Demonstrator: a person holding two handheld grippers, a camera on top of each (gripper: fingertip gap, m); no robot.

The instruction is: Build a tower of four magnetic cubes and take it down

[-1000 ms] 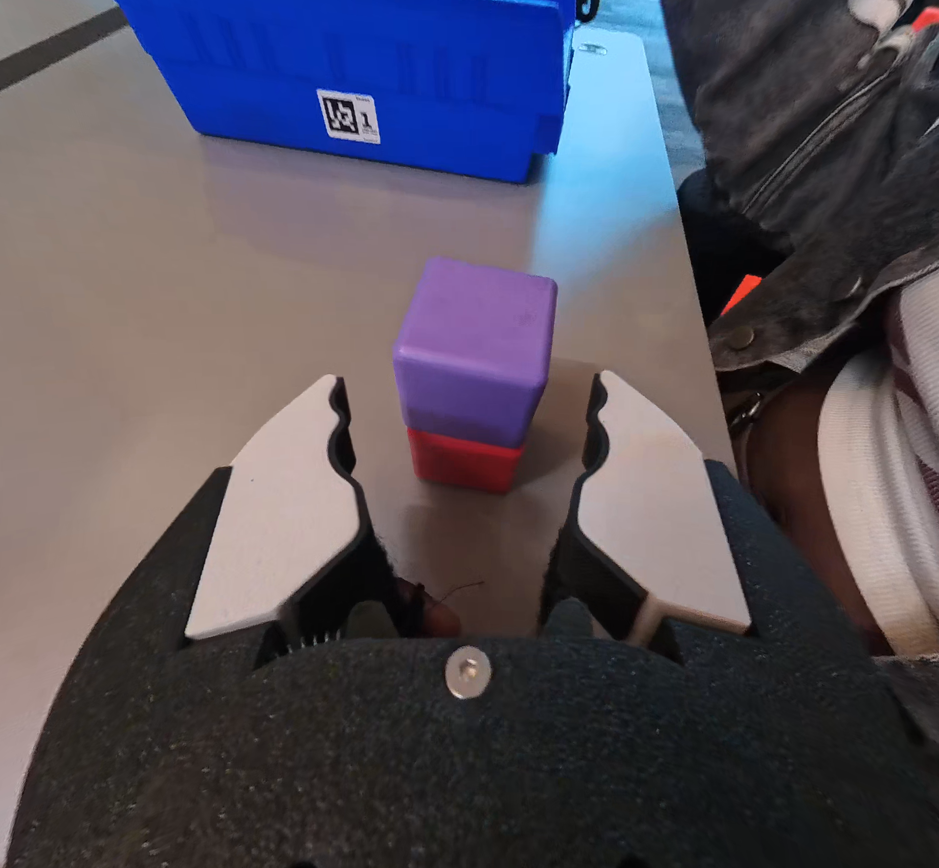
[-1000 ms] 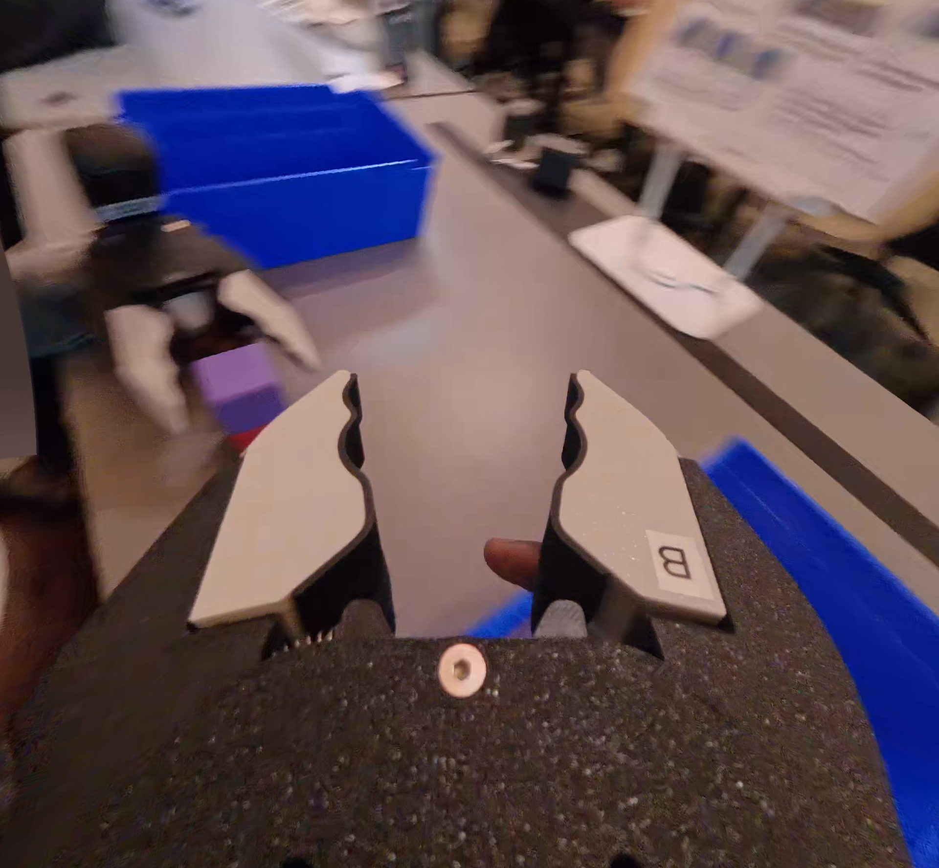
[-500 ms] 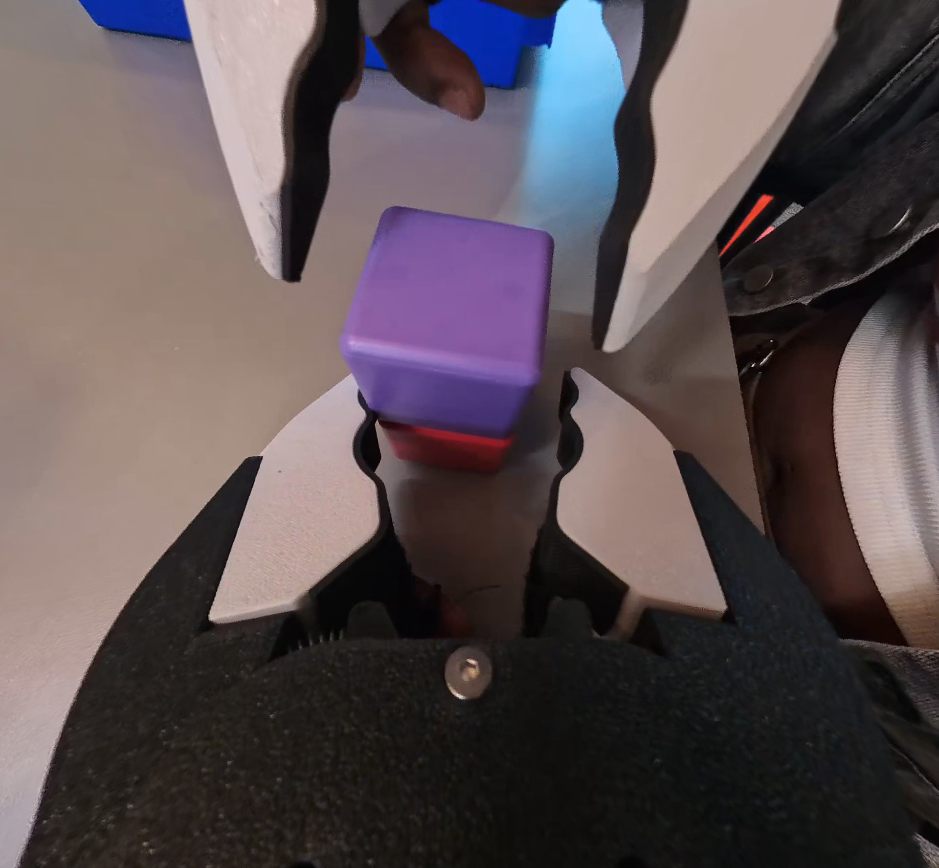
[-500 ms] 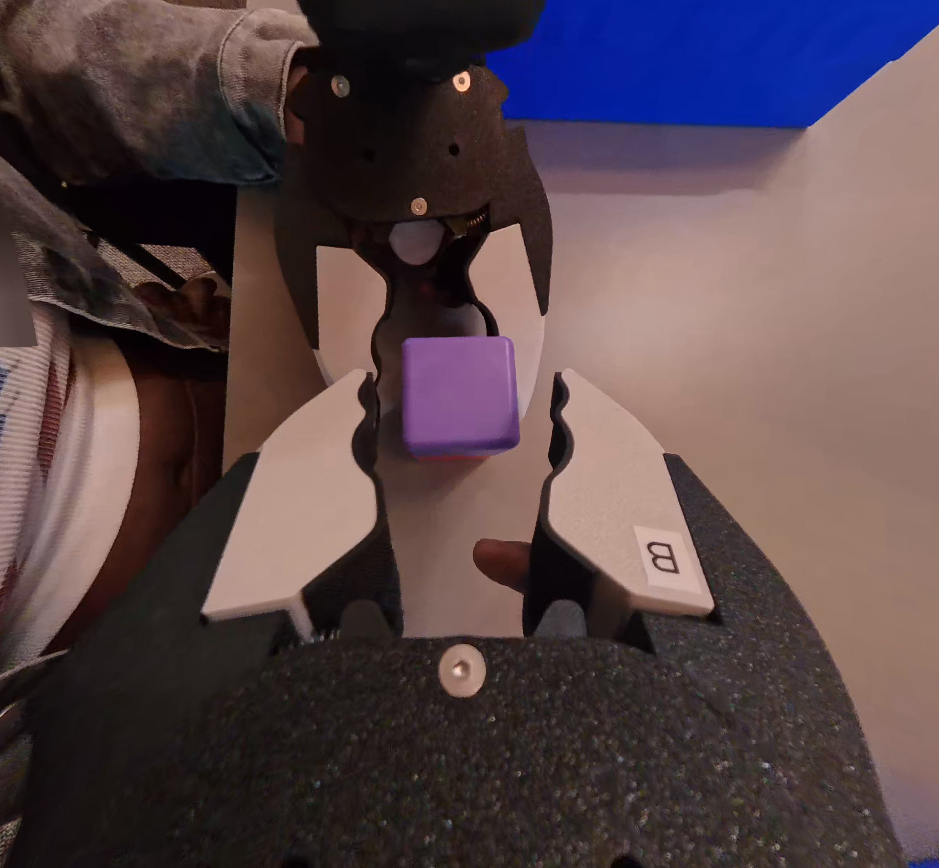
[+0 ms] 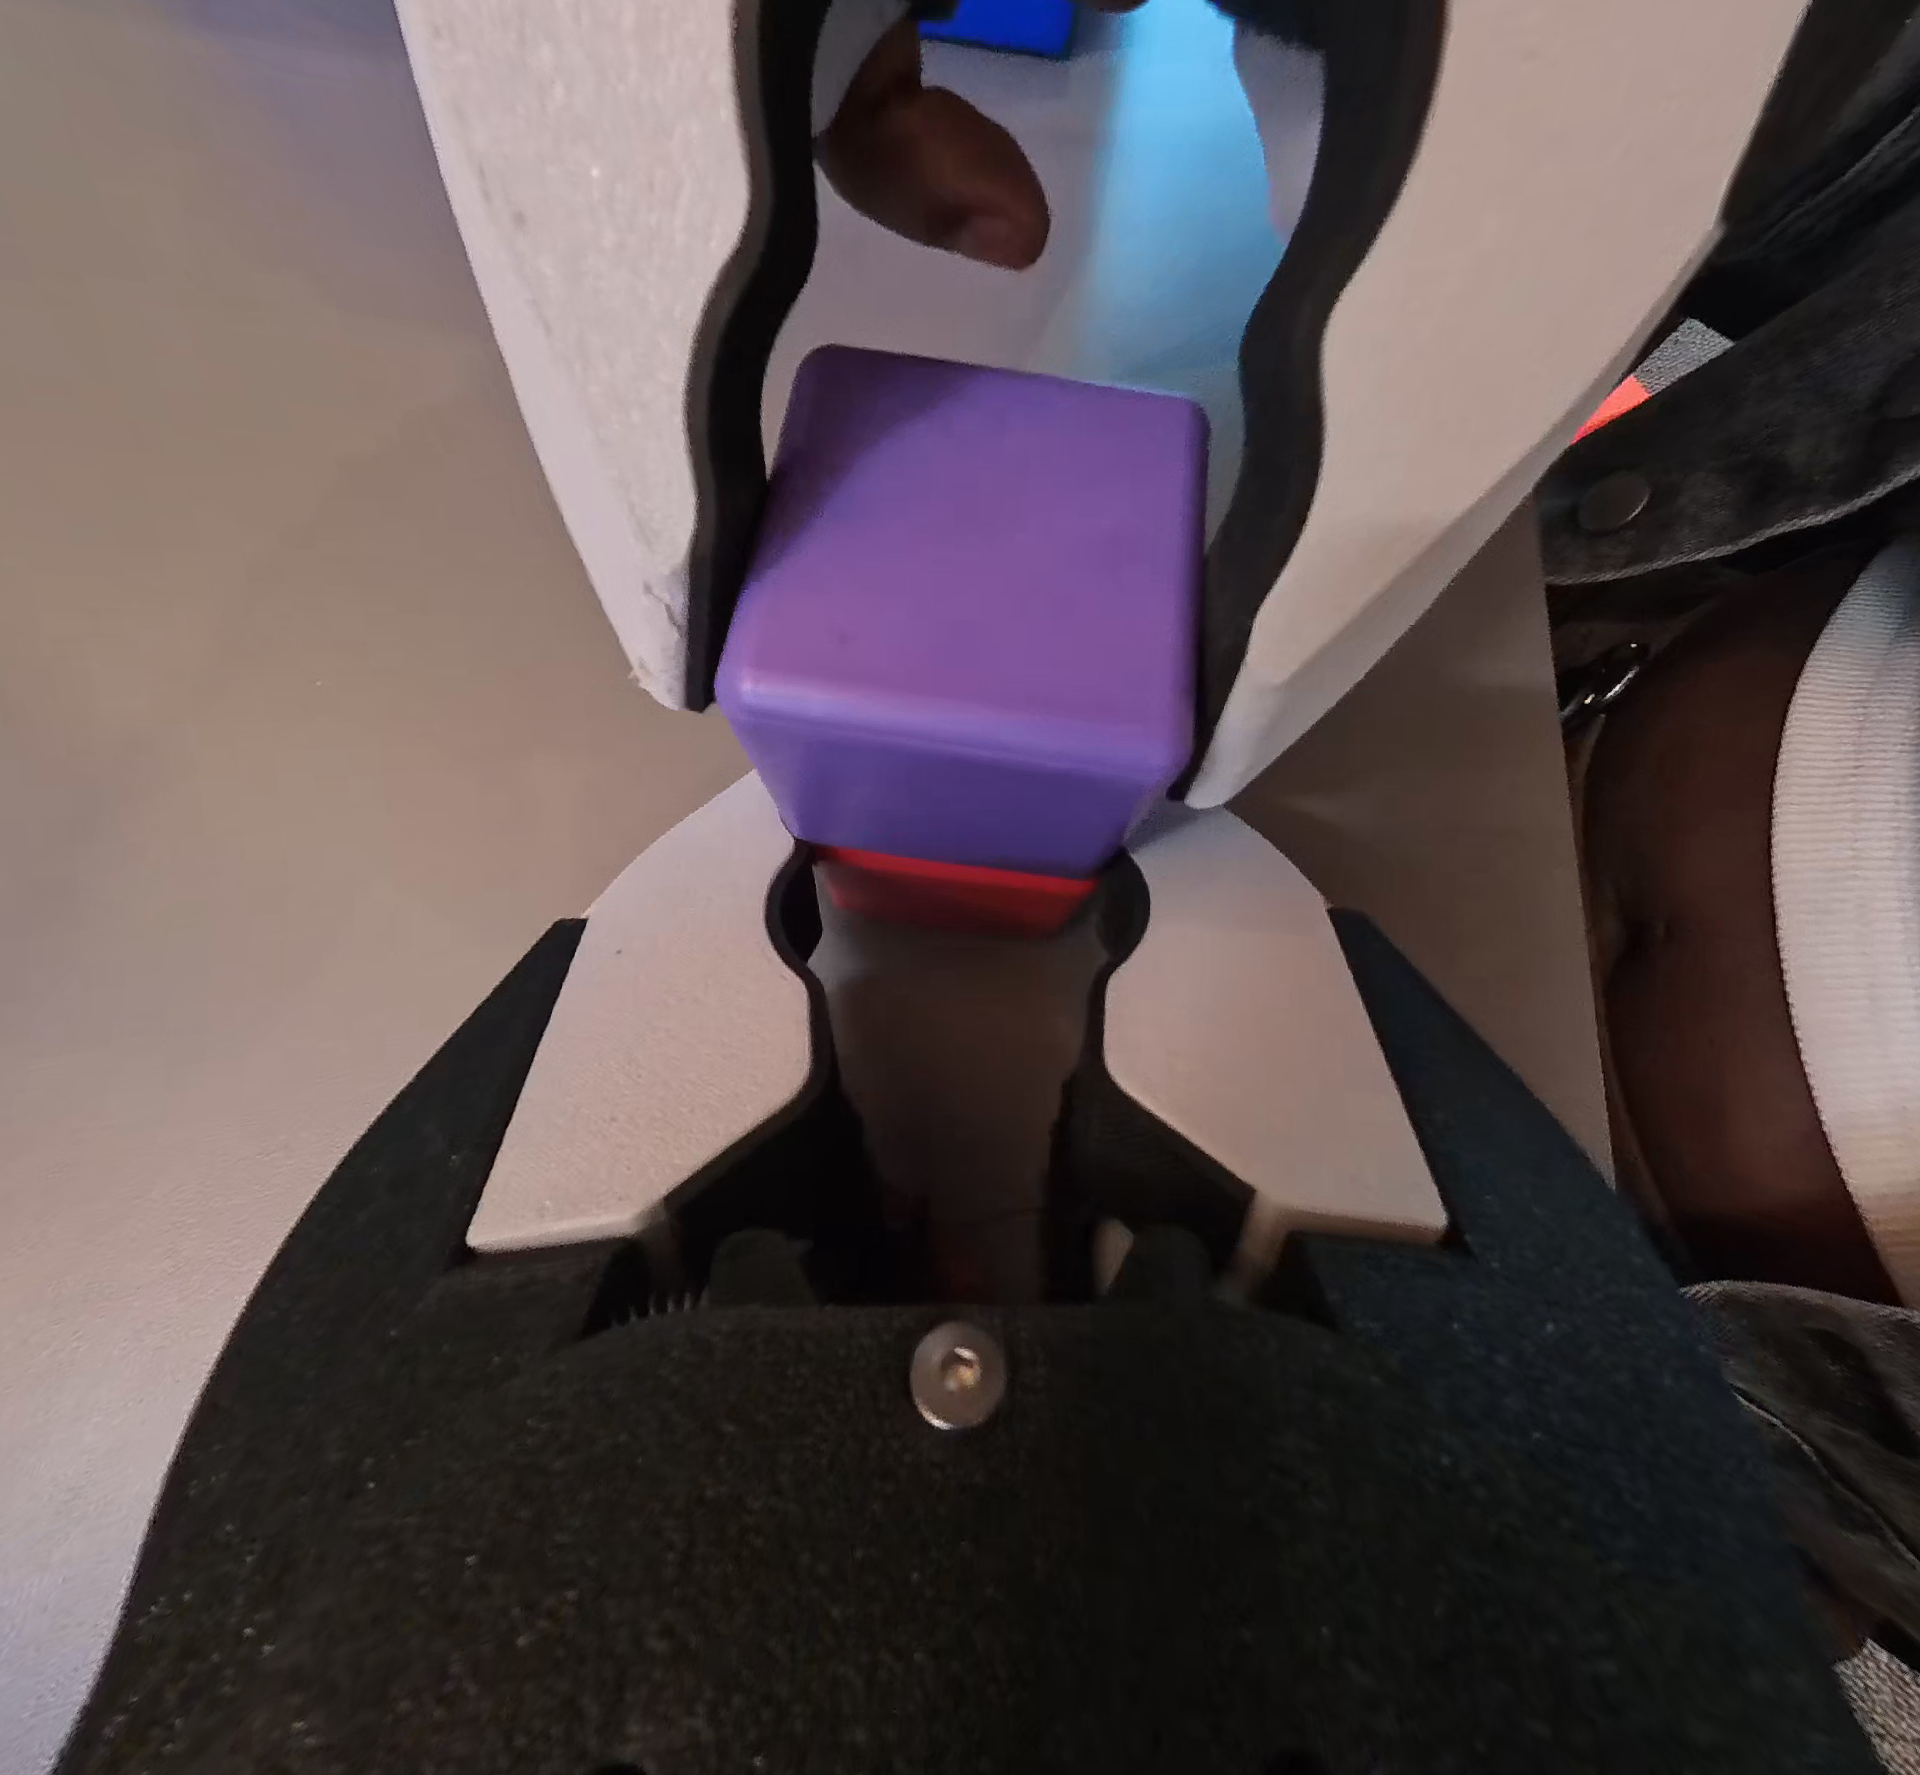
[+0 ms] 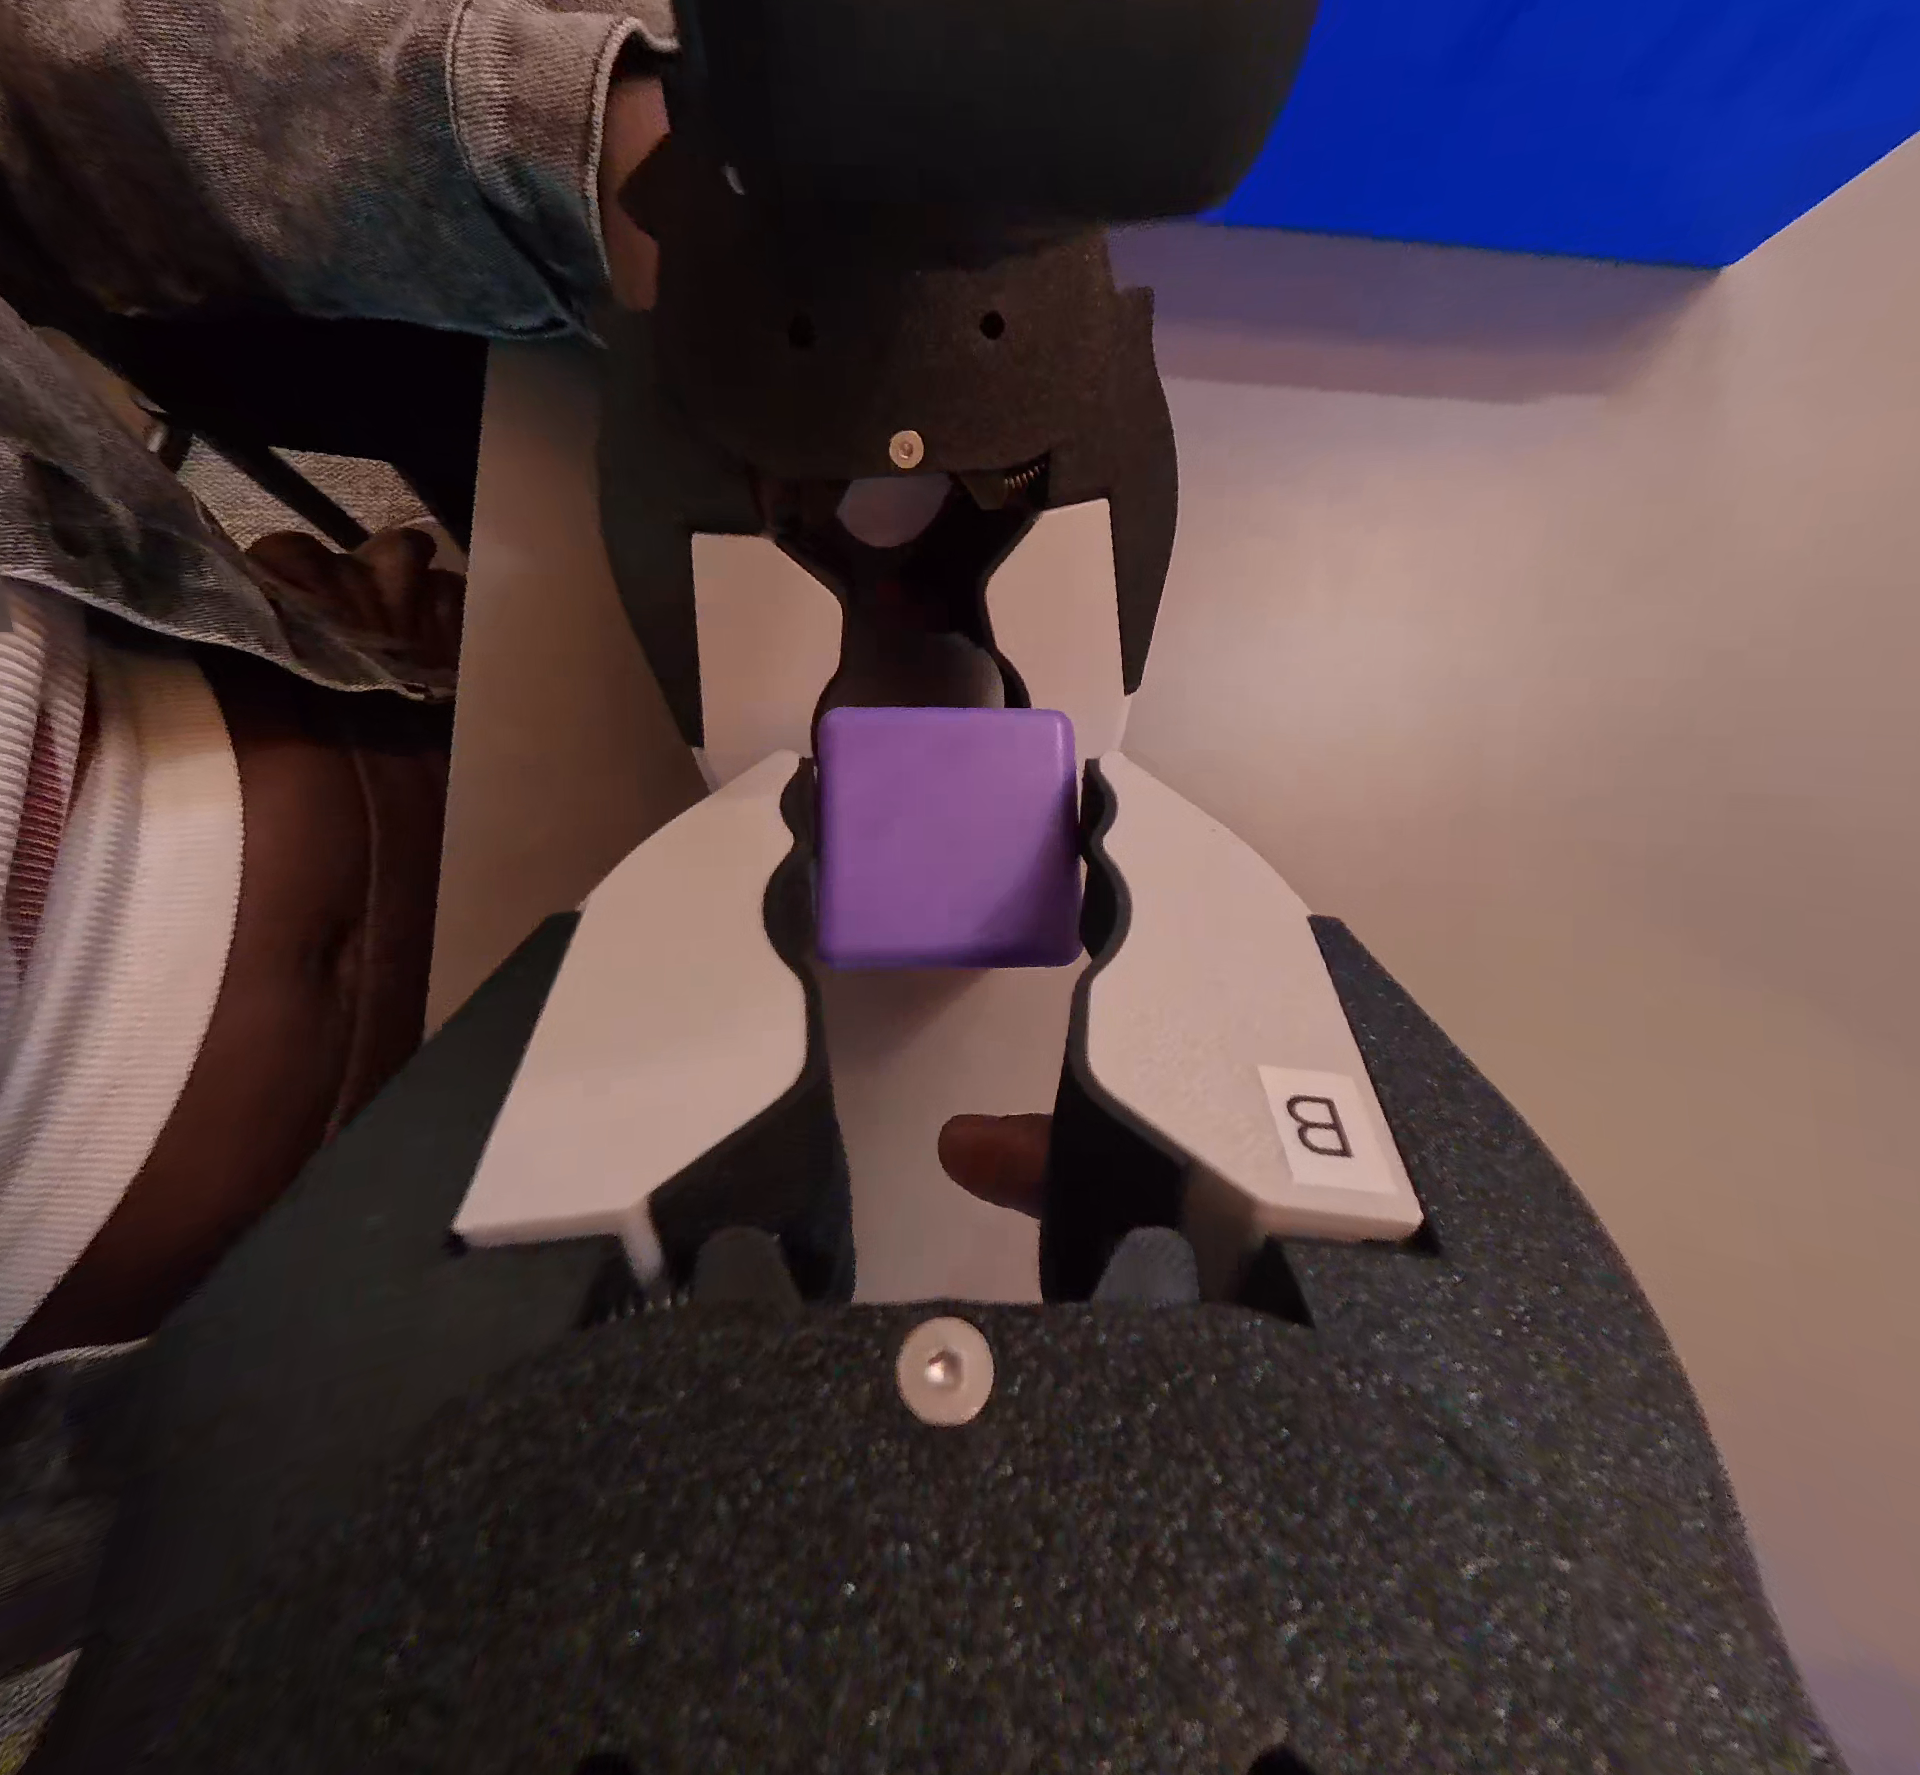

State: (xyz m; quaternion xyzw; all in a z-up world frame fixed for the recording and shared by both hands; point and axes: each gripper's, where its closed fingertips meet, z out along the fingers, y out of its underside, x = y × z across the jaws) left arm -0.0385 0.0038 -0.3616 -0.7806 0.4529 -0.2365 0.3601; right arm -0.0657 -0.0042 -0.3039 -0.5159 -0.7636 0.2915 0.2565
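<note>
Right gripper [image 6: 940,852] clamped on the purple cube [image 6: 943,837], dark pads pressed flat to two opposite sides; left gripper [image 5: 956,878] closed low on the red cube [image 5: 951,897] just beneath, fingertips touching its sides. Purple stacked squarely on red, the pair upright on the grey table [image 5: 260,530] near its edge. Beyond, a blue bin [image 6: 1558,63] at the table's far side, and a denim sleeve [image 6: 312,94] beside the left gripper's black body.
</note>
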